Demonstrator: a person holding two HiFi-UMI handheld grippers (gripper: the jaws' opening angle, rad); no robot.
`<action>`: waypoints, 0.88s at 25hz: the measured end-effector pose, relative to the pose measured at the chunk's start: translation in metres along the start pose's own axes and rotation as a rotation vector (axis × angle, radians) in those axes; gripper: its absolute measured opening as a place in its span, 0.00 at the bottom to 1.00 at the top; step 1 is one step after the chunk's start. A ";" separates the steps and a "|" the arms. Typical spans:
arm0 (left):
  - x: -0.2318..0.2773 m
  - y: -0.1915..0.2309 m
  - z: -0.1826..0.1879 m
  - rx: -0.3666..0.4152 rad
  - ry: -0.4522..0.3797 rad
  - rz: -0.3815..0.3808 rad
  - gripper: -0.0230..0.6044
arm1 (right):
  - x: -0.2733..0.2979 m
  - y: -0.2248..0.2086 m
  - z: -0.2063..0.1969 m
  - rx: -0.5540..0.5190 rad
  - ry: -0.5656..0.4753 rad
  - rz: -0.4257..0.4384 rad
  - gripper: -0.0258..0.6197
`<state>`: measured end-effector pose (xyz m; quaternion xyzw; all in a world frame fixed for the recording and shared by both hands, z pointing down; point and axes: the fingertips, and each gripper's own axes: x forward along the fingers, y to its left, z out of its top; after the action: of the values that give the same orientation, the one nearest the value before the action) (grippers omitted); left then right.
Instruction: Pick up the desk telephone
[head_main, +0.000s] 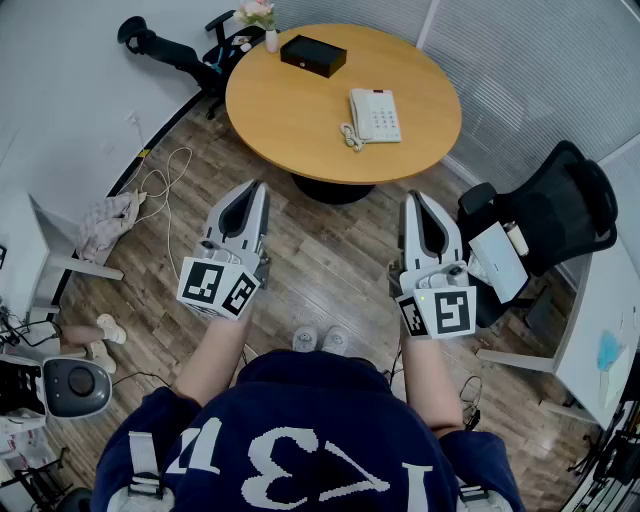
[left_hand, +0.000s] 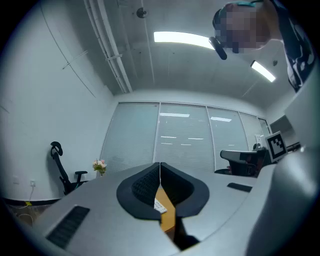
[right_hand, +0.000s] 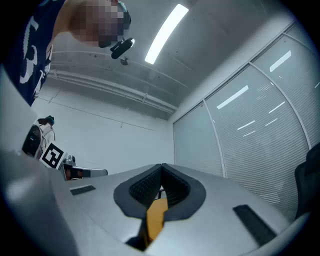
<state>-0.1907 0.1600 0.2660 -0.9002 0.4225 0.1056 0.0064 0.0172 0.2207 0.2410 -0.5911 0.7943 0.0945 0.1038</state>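
A white desk telephone (head_main: 375, 115) with a coiled cord lies on the right half of the round wooden table (head_main: 300, 110). A slice of the telephone (left_hand: 160, 205) shows through the slot below the left jaws. My left gripper (head_main: 258, 190) hangs over the floor, short of the table's near edge, jaws shut and empty. My right gripper (head_main: 414, 200) floats at the same height to the right, also shut with nothing in it. Both point up and towards the table. In the gripper views the left gripper (left_hand: 160, 164) and right gripper (right_hand: 161, 166) have their pads pressed together.
A black box (head_main: 313, 55) and a small vase of flowers (head_main: 262, 22) stand at the table's far side. A black office chair (head_main: 545, 215) stands at the right, another chair (head_main: 180, 50) at the far left. Cables (head_main: 165, 185) and cloth (head_main: 105, 225) lie on the wooden floor.
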 end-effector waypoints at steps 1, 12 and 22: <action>-0.001 -0.001 0.001 0.001 0.003 0.000 0.07 | -0.001 0.001 0.001 0.005 0.002 -0.003 0.08; -0.002 -0.023 -0.001 0.002 0.015 0.003 0.07 | -0.018 -0.011 0.013 0.016 -0.001 -0.016 0.08; 0.016 -0.037 -0.012 0.016 0.011 0.049 0.07 | -0.017 -0.047 0.004 0.085 -0.001 0.006 0.08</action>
<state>-0.1505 0.1707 0.2718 -0.8902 0.4450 0.0973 0.0086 0.0674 0.2247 0.2403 -0.5836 0.7993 0.0612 0.1291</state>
